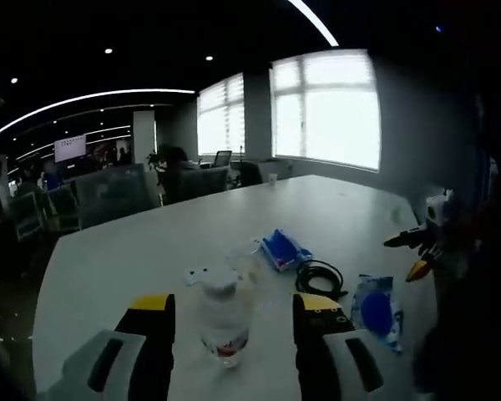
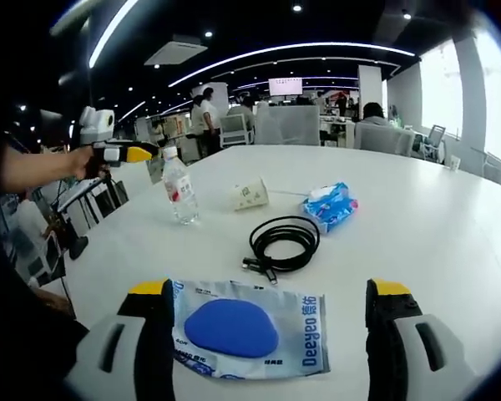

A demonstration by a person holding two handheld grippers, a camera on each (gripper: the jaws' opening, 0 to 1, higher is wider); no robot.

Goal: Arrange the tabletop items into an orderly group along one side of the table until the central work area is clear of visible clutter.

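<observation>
A water bottle stands upright on the white surface, between the wide-open jaws of the left hand-held gripper, which holds nothing. Just past it lies a small white box, maybe a socket, though the picture is too dark to be sure. Farther along lie a blue tissue pack and a coiled black cable. Near the surface's edge, a flat wipes pack lies between the wide-open jaws of the right hand-held gripper, which grips nothing.
</observation>
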